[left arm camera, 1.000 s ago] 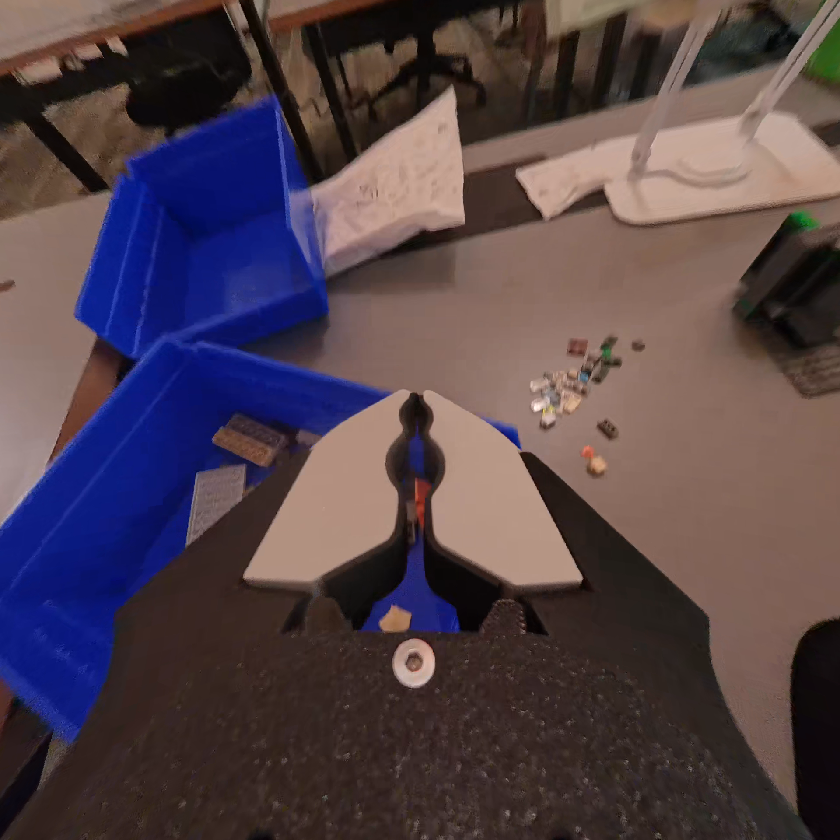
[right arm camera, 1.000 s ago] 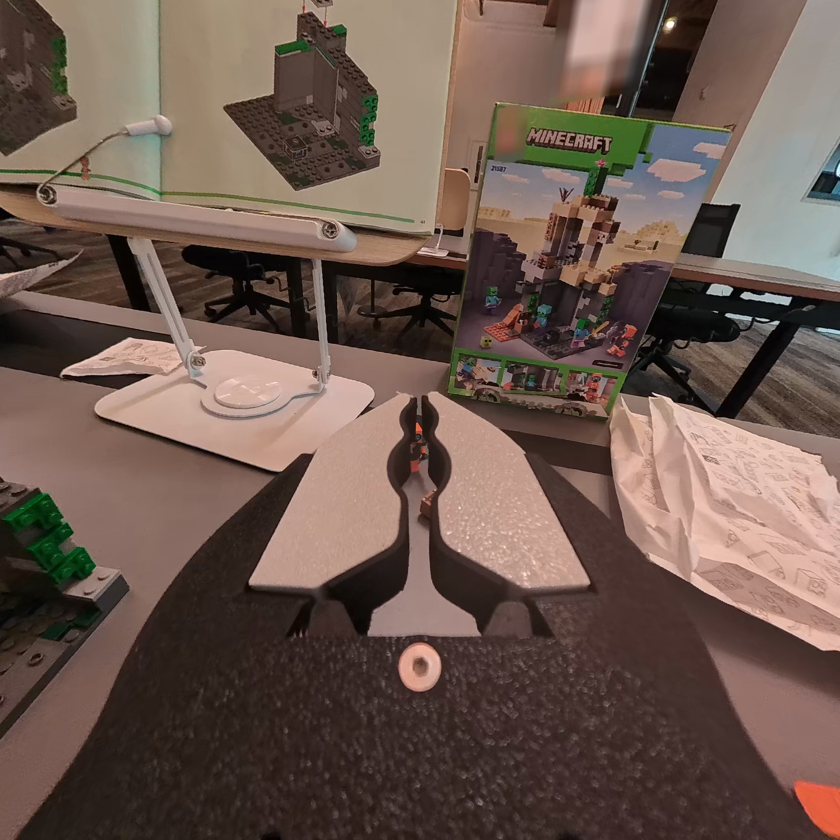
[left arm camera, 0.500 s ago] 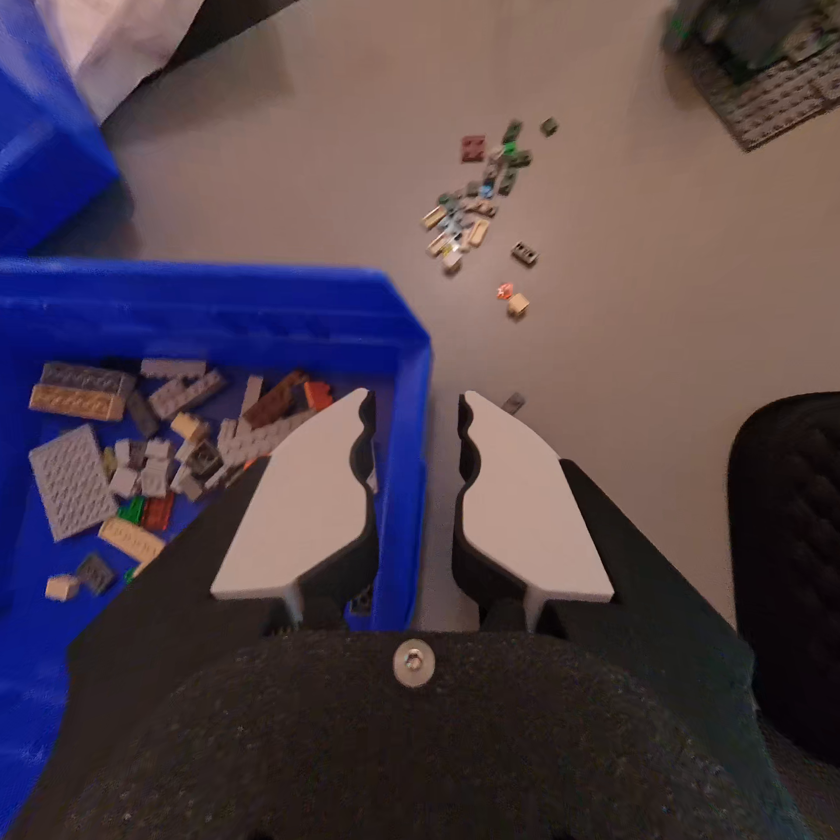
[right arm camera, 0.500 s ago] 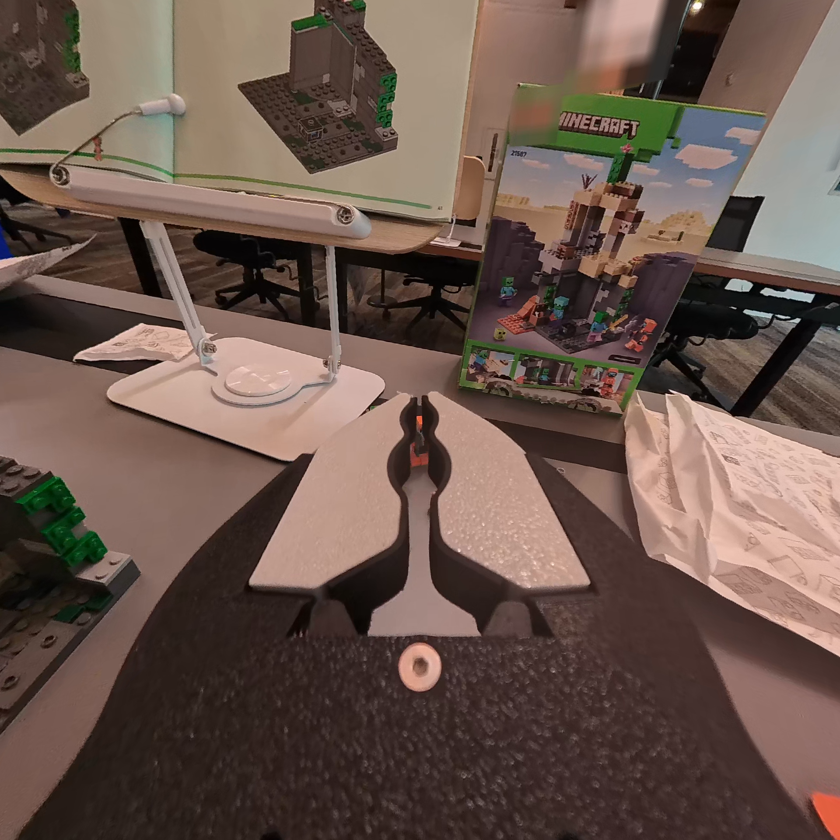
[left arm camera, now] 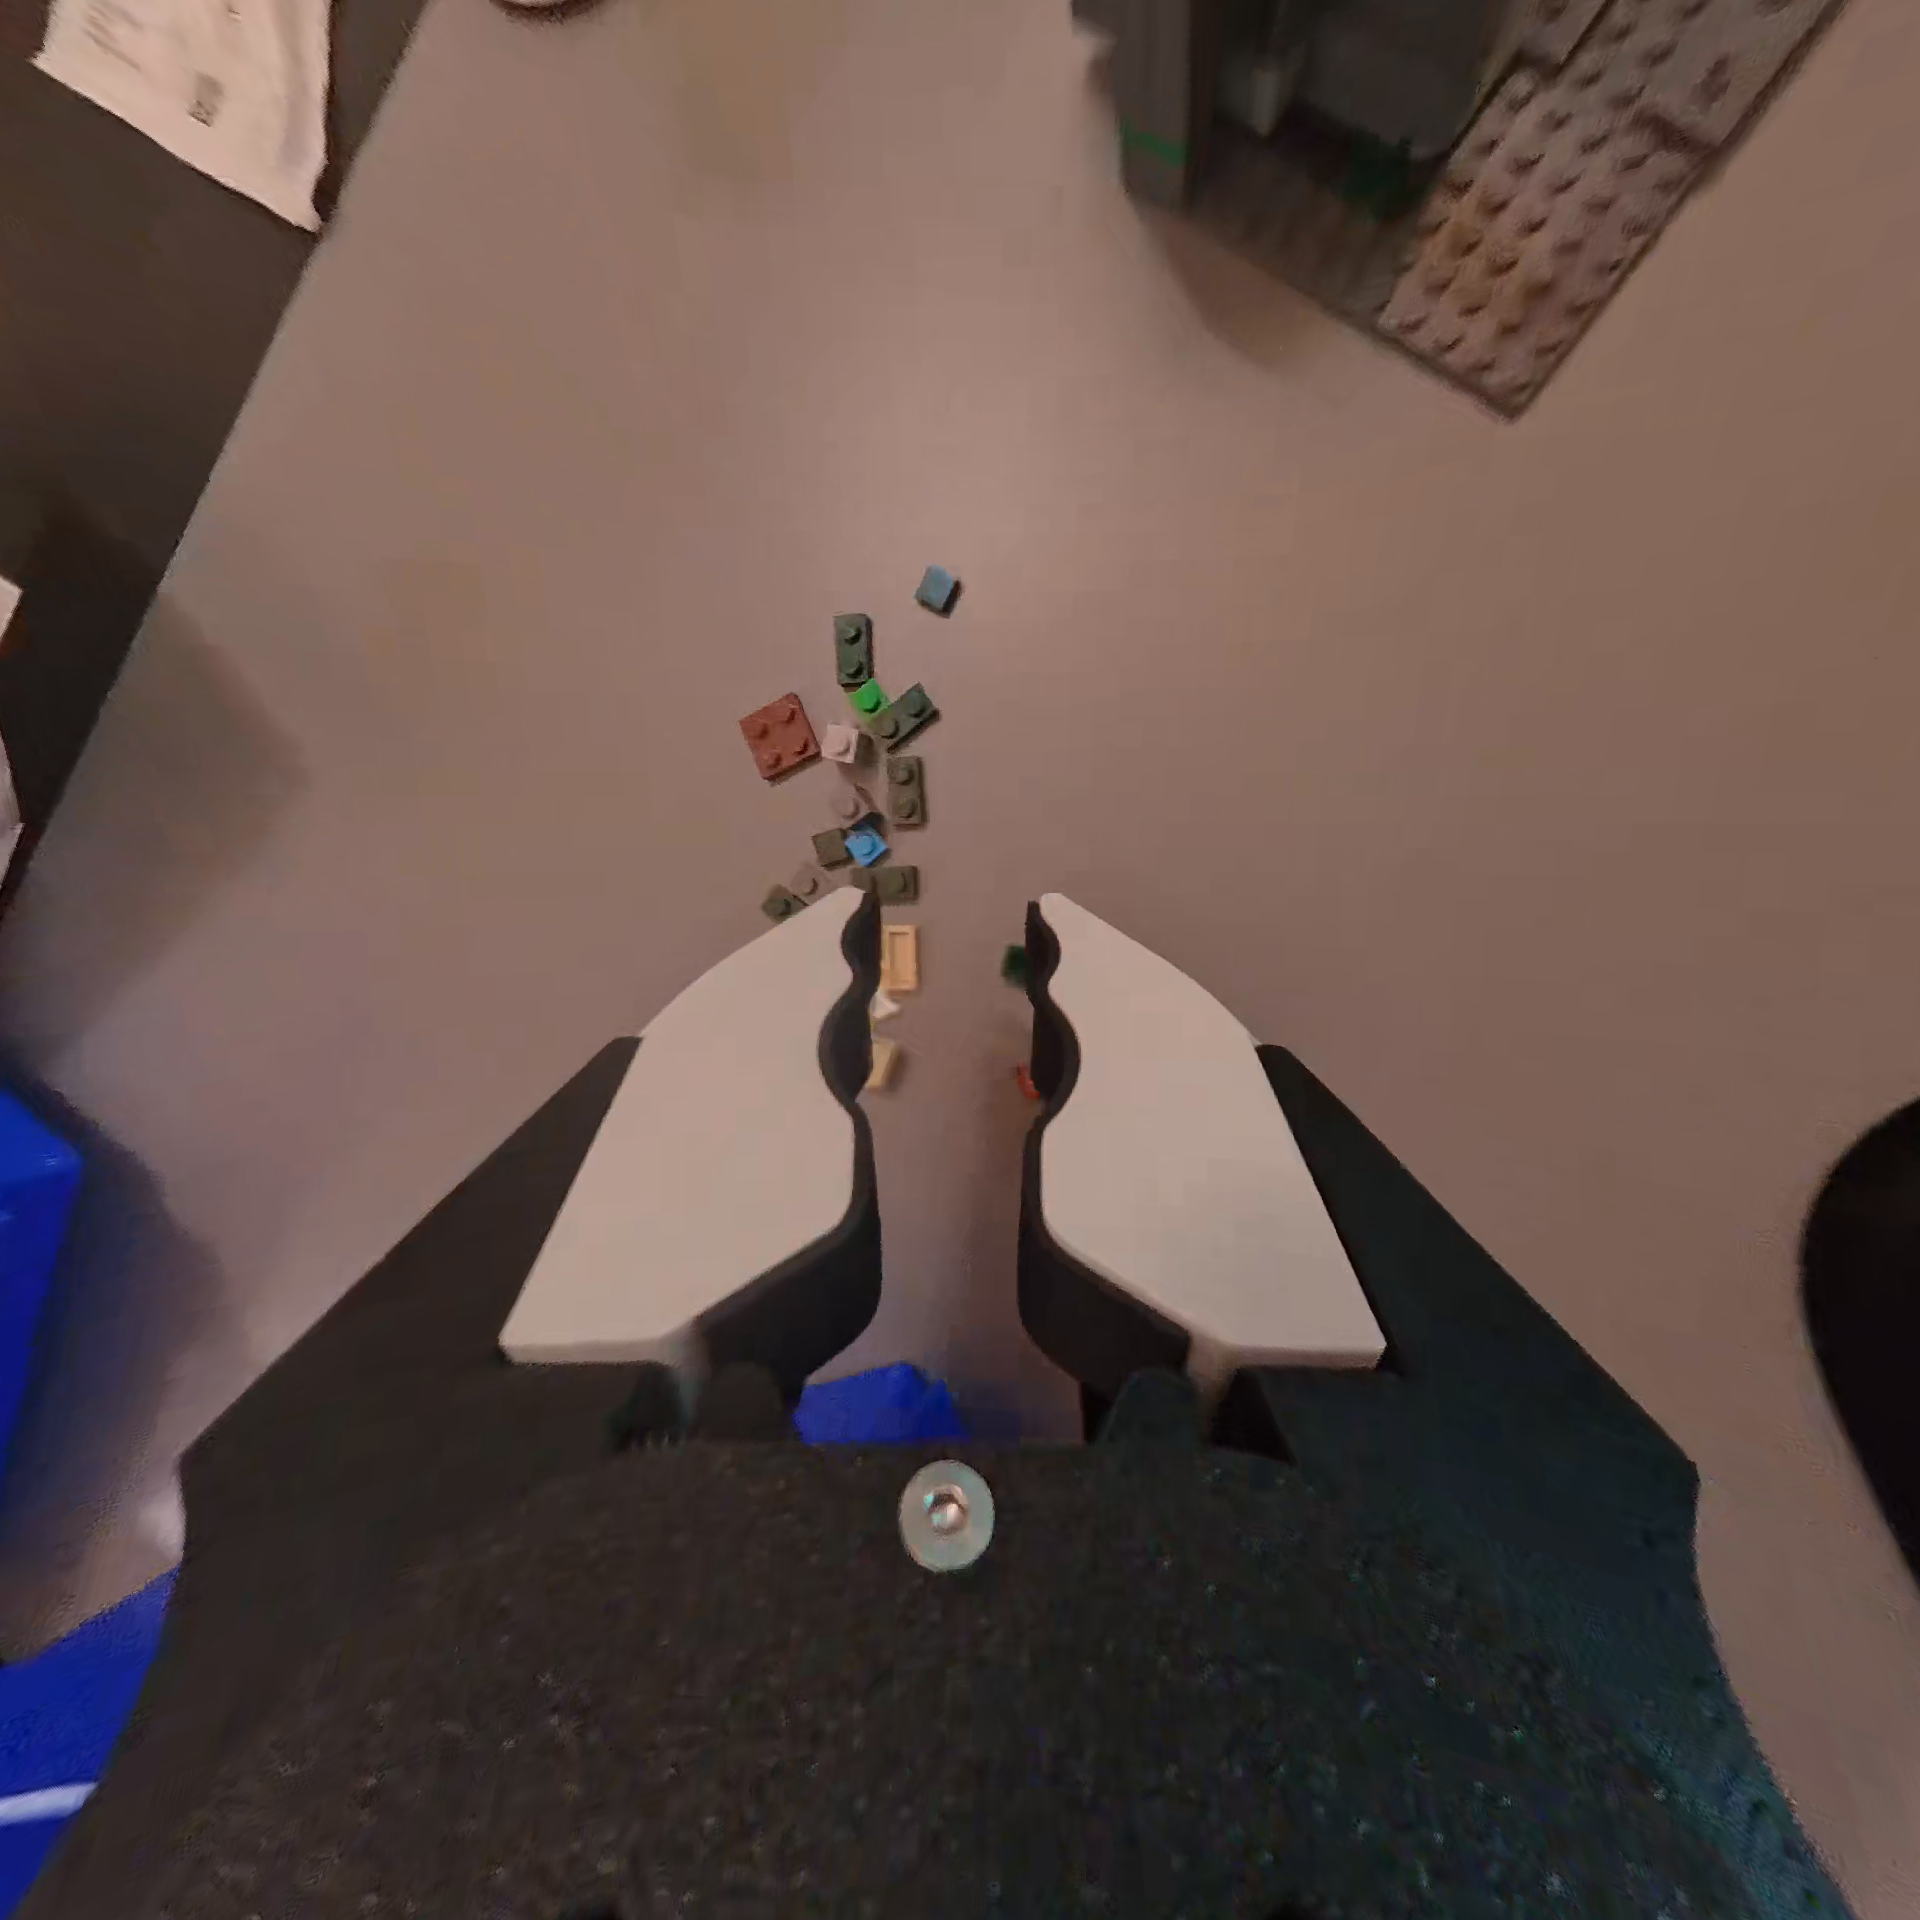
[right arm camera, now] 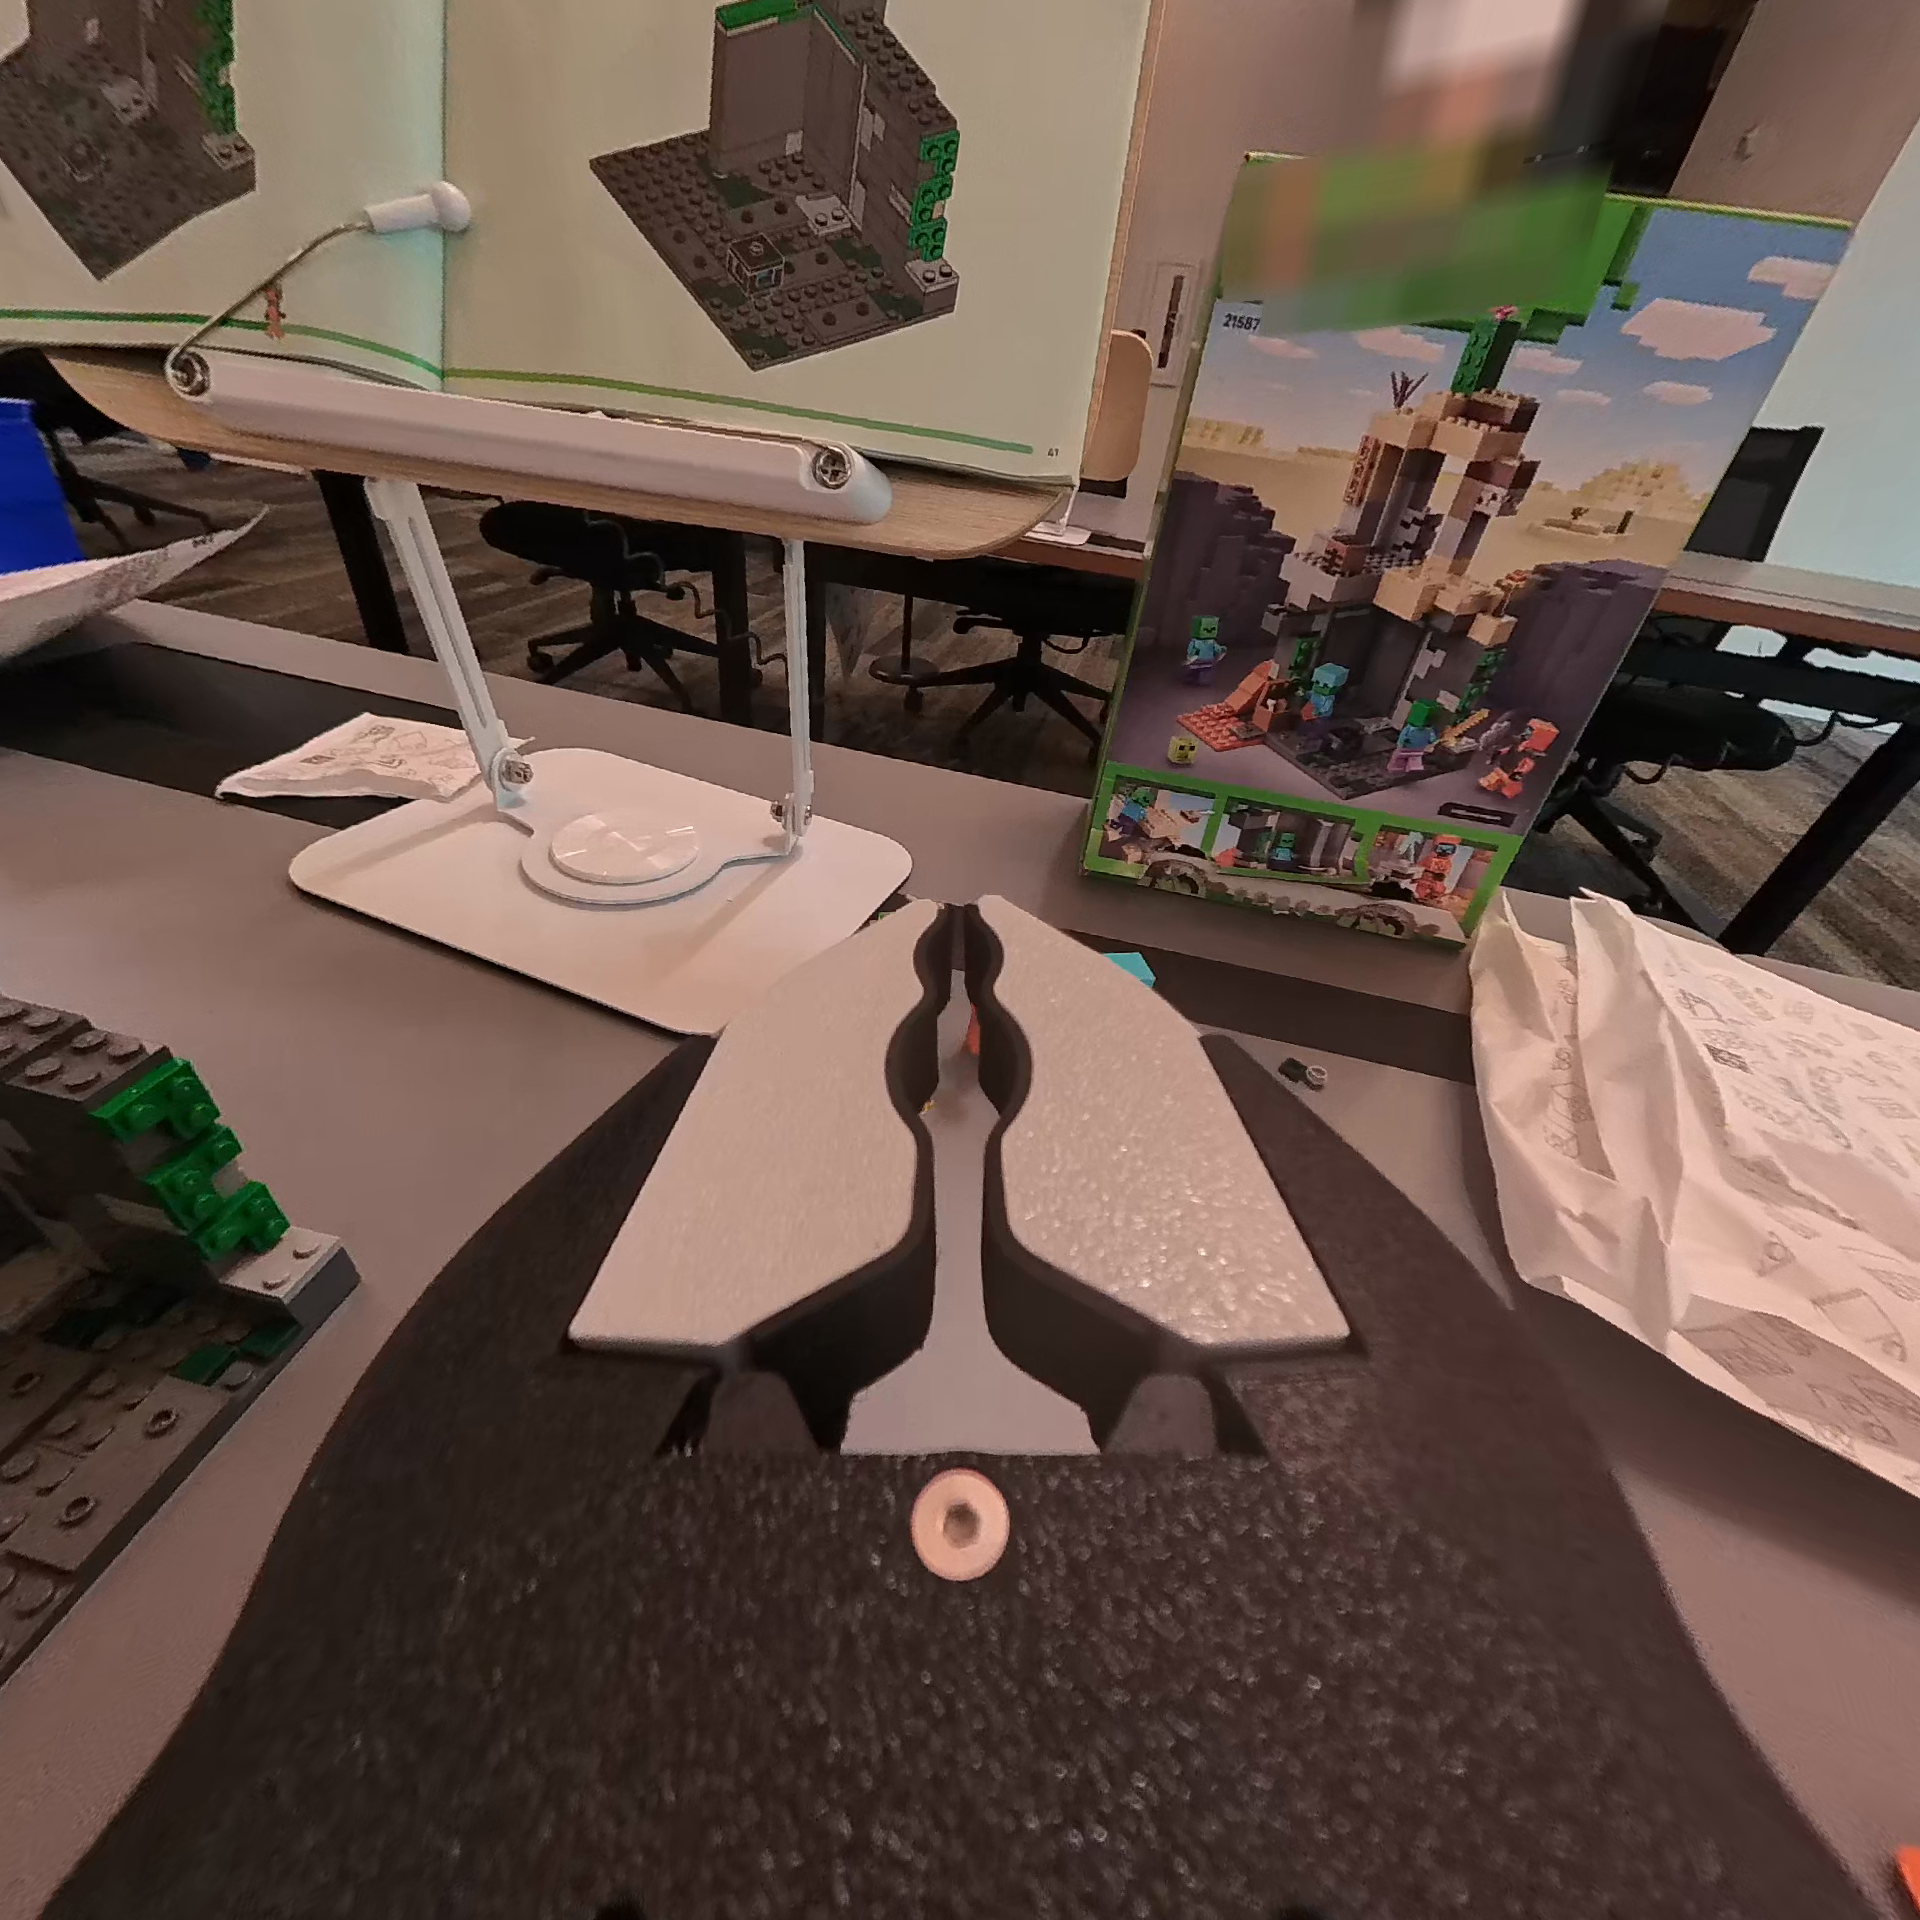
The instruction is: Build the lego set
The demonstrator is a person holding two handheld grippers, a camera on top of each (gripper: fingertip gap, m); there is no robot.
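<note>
The left gripper is spread apart, empty, pointing down over a grey table above a loose scatter of small bricks. The scatter lies just ahead of and between the fingertips: a brown 2x2 plate, a bright green piece, a blue piece, several dark green plates, a tan tile between the fingers. Farther off, top right in that view, sits the grey build on its studded baseplate, blurred. A blue bin edge shows at the left. The right gripper is pressed together on a small orange piece held upright between its fingers, low over the table. In the right view the build, grey with green bricks, is at the left edge. Ahead stand a white stand holding the open instruction book, and the set's box upright beside it. A crumpled paper bag lies at the right, and a cyan piece just beyond the right finger.
</note>
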